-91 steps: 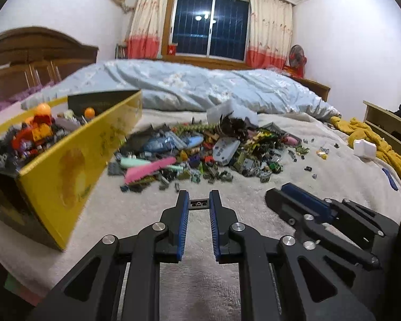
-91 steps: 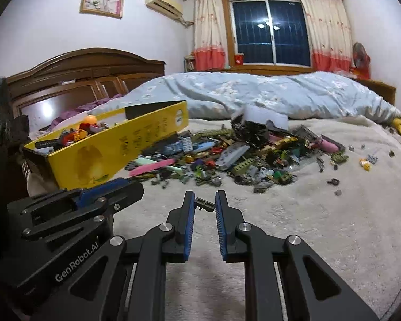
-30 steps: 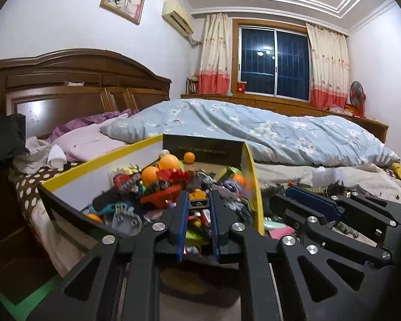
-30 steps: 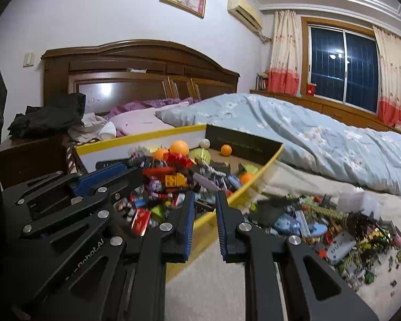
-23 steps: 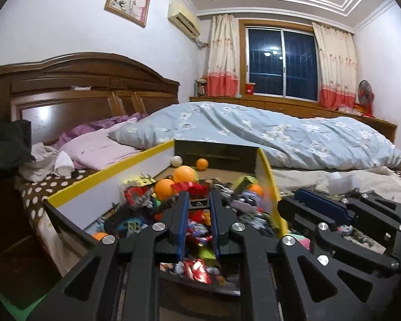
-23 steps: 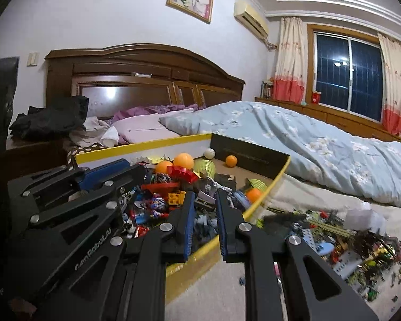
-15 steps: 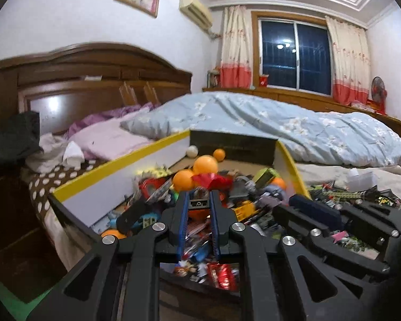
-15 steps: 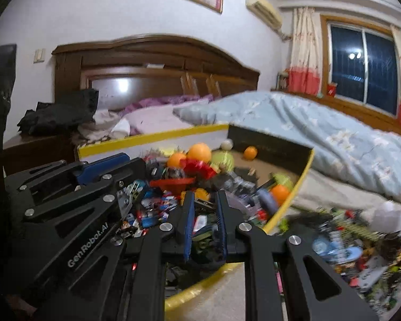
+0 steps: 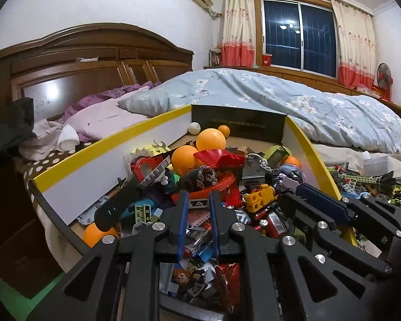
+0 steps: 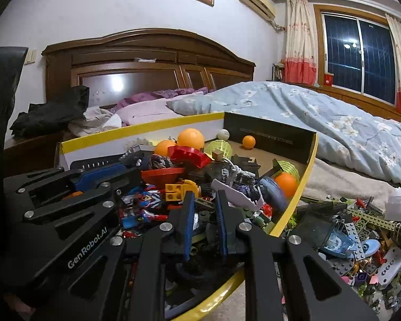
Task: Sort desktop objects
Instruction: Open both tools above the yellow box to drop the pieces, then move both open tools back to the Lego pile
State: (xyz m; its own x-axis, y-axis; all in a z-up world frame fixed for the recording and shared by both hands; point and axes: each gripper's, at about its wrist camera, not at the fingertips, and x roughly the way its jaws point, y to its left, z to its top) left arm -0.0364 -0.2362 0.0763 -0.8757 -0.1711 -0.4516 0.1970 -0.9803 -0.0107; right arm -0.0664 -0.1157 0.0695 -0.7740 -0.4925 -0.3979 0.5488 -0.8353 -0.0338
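step: both claws over the yellow box [image 9: 109, 144], each carrying one small brick; my read is the drop-off into the box comes next.
left claw [image 9: 197, 203]: clenched on a small grey brick [image 9: 199, 203], pinched at the tips, centre of frame, above the toy heap.
right claw [image 10: 204, 206]: clenched on a small dark brick [image 10: 203, 203], centre of frame, just inside the box's near rim.
how to do it well: likely let go only while the tips are clearly inside the rim; the right one sits close to the yellow edge, so a brick could bounce out onto the bed. keep low, the heap is already piled high and things may roll off.
box: cardboard, yellow rim, pale inner walls, black far end [image 9: 237, 127], curved by the lens.
contents: smooth orange balls [image 9: 210, 140], a white ball [image 9: 194, 127], red plastic parts, foil wrappers, a yellow studded brick [image 10: 173, 191].
still to sort: loose brick pile [image 10: 361, 235] at lower right of the right wrist view, flat studded plates, green and grey, lying on a fuzzy blanket.
background: blue quilt [image 9: 294, 104], soft, wrinkled.
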